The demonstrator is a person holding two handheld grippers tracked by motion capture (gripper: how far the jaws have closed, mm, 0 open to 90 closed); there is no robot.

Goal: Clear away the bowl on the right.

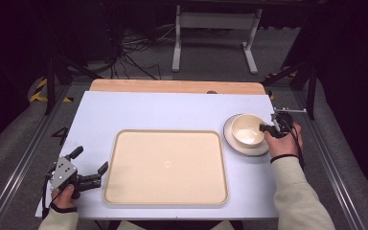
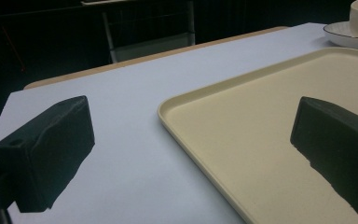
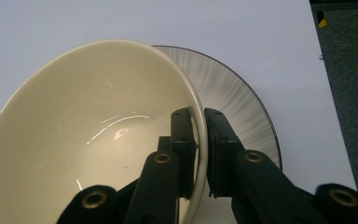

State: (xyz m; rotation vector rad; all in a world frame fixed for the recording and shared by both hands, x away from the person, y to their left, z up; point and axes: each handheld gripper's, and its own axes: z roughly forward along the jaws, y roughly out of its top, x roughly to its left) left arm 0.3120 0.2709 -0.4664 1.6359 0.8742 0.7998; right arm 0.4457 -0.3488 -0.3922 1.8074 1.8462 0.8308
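Bowl [image 3: 88, 140] (empty) sits on plate [image 3: 242, 98].

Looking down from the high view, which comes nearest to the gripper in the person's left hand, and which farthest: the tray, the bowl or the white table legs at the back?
1. Beige rectangular plastic tray, just beside the left gripper.
2. Cream ceramic bowl, across the table on the right.
3. White metal table legs, on the floor beyond the table.

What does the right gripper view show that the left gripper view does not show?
The right gripper view shows the right gripper shut on the rim of the cream bowl, one jaw inside and one outside. The left gripper view shows the left gripper with jaws wide apart, nothing between them, above the edge of the beige tray. Both views have the bowl, the plate under it, and the white table.
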